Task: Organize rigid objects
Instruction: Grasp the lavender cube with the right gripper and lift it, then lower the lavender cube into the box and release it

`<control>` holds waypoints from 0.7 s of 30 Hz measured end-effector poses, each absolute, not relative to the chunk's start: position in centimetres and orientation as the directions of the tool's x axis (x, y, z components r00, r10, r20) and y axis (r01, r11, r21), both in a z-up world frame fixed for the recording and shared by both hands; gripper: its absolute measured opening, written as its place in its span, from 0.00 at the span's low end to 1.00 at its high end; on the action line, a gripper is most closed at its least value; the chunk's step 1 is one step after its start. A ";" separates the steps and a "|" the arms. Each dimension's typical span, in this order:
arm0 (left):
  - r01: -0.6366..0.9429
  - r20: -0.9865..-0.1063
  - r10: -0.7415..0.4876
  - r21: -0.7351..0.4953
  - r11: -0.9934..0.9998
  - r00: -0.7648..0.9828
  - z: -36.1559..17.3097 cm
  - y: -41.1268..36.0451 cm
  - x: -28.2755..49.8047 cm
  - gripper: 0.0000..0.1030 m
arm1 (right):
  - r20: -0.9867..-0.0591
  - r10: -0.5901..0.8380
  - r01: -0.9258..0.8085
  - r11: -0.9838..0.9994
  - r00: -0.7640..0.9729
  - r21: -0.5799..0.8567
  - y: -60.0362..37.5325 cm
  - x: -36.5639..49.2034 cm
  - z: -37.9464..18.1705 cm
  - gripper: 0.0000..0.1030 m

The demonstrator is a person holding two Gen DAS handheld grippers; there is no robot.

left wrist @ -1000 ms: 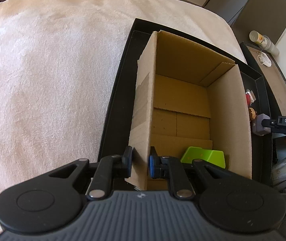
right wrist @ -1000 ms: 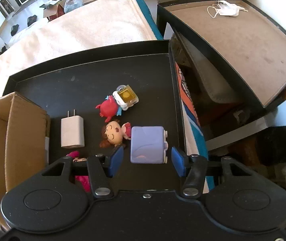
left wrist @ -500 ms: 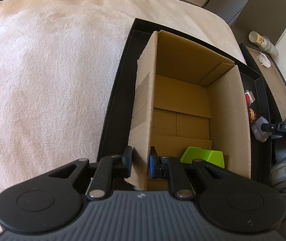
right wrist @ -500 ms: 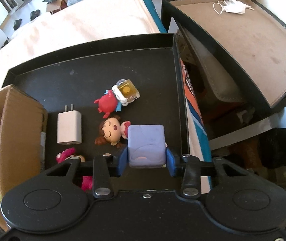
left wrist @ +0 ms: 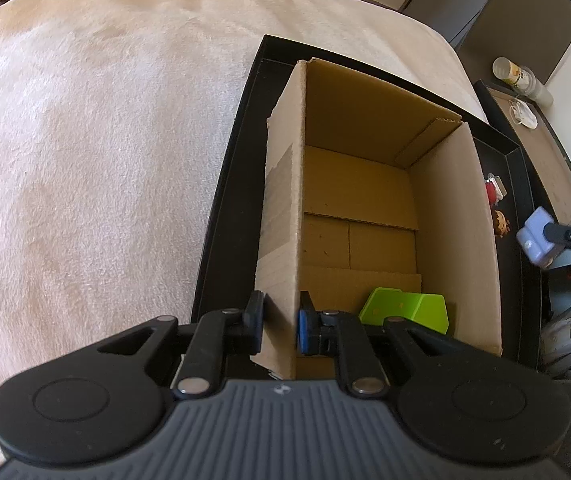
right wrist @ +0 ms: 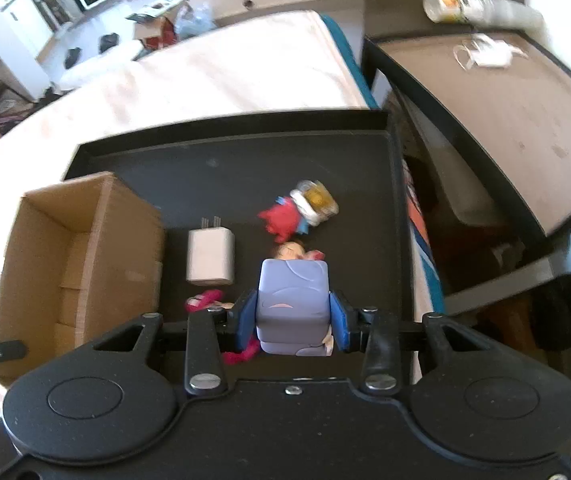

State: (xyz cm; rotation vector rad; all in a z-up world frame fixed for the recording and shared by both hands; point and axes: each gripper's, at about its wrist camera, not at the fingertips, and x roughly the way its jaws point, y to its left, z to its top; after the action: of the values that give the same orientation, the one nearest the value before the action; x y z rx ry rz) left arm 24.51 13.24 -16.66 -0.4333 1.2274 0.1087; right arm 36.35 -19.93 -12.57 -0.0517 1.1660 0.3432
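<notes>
Nearest in the left wrist view, the left gripper (left wrist: 279,326) has its fingers pinched narrow on the near left wall of the cardboard box (left wrist: 281,216), one pad outside and the blue pad inside. The box stands open in a black tray (left wrist: 221,208) on a bed with a cream blanket (left wrist: 97,152). A lime-green plastic piece (left wrist: 405,310) lies on the box floor at the near end, its lower edge cut off by the gripper body.

In the right wrist view, the right gripper (right wrist: 292,318) clamps a lavender cube-shaped toy (right wrist: 293,300) between its blue pads, held clear above the tray floor (the left view shows it out past the box's right wall, blurred at the frame edge). The cube hides most of a small doll head (right wrist: 291,249) behind it. A pink toy (right wrist: 205,300) is half covered by the left finger, so its shape is hard to make out.

Farther out on the tray lie a white plug charger (right wrist: 210,256), prongs pointing away, just right of the box, then a red figure (right wrist: 281,220) touching a small yellow-and-white item (right wrist: 317,200) too blurred to name.

Beyond the tray to the right is a brown surface (right wrist: 517,112) with a white face mask (right wrist: 485,54) and a can (right wrist: 445,4) lying on its side at the far edge.
</notes>
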 end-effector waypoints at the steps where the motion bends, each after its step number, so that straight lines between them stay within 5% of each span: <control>1: -0.311 -0.927 -0.151 -0.263 0.913 0.342 -16.7 13.3 24.5 0.15 | -0.903 0.246 -0.299 0.944 0.352 0.140 -19.7 36.3 -12.2 0.37; 21: -0.305 -0.927 -0.156 -0.266 0.914 0.341 -16.7 13.3 24.4 0.15 | -0.836 0.411 -0.464 0.858 0.364 0.221 -12.3 34.7 -6.5 0.37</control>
State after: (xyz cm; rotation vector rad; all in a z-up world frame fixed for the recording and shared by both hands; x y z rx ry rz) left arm 24.44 13.25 -16.65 -0.4334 1.2304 0.1013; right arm 34.68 -12.29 -6.52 -0.0556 1.0578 0.5632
